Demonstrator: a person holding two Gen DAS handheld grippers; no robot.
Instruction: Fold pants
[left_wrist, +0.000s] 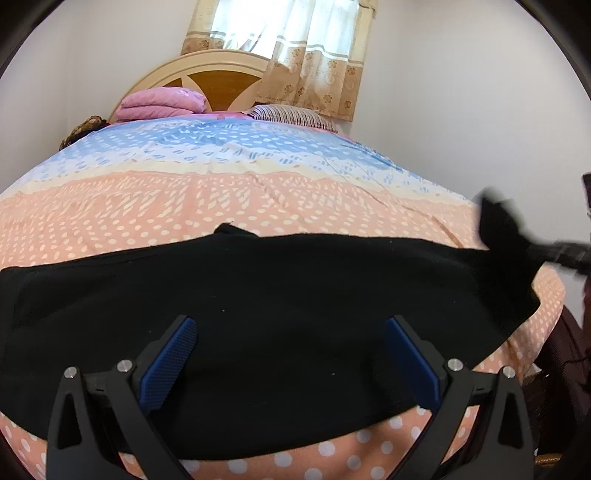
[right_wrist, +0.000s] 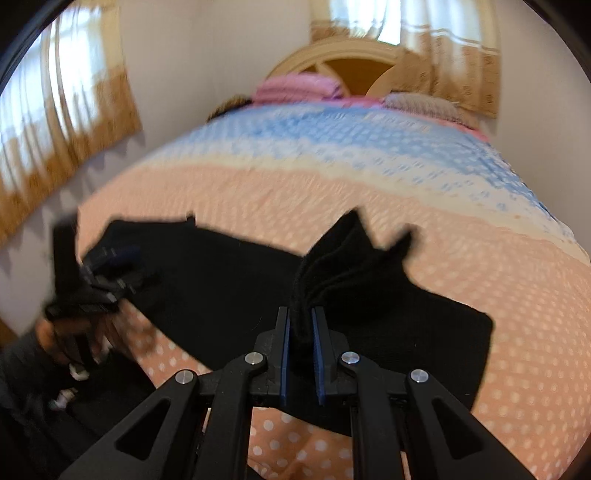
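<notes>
Black pants (left_wrist: 258, 314) lie flat across the near part of the bed, running left to right. My left gripper (left_wrist: 290, 325) is open just above the middle of the pants, blue pads wide apart, holding nothing. My right gripper (right_wrist: 300, 314) is shut on a bunched end of the pants (right_wrist: 351, 258) and lifts it off the bed. That lifted end shows at the right of the left wrist view (left_wrist: 502, 229), blurred. The left gripper shows blurred at the left of the right wrist view (right_wrist: 110, 266).
The bed has a peach and blue dotted cover (left_wrist: 258, 184). A folded pink blanket (left_wrist: 162, 103) and a striped pillow (left_wrist: 291, 114) lie by the wooden headboard (left_wrist: 218, 81). Curtains (left_wrist: 306, 55) hang behind. The bed's edge falls away at the right (left_wrist: 546, 314).
</notes>
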